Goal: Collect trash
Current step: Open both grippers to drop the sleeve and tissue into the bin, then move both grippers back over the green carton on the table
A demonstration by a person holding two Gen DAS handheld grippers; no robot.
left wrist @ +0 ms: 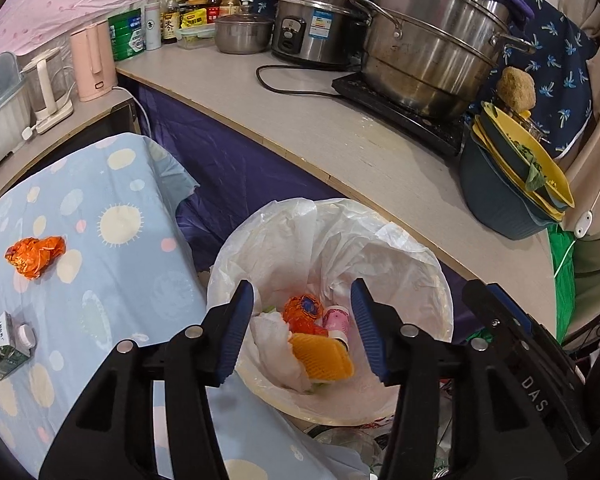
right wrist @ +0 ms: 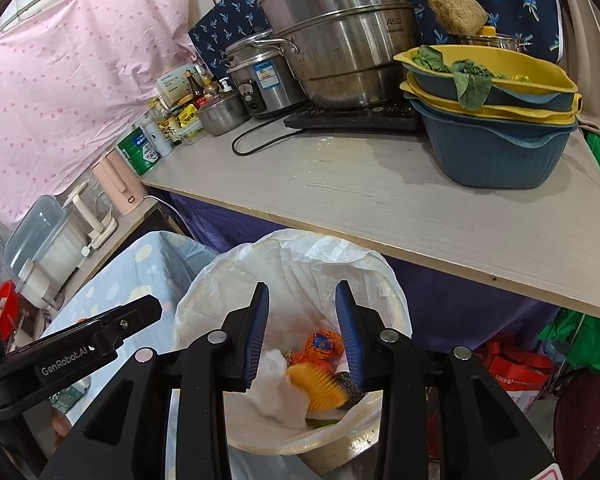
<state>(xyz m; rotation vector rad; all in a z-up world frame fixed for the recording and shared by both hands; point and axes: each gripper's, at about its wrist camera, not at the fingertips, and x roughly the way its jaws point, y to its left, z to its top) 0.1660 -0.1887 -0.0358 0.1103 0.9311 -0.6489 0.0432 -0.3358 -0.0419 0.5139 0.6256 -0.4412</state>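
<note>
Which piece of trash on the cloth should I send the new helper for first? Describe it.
Find the blue spotted tablecloth left of the white-lined bin. On it lies a crumpled orange wrapper. Unlike the green-and-white carton nearer the camera, it is shiny, shapeless and bright orange.

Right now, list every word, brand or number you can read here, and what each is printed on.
"GenRobot.AI": side of the left gripper.
"DAS": black body of the right gripper.
"ASD": steel steamer pot.
Bottles, green tin, rice cooker sticker and carton: print too small or blurred.
</note>
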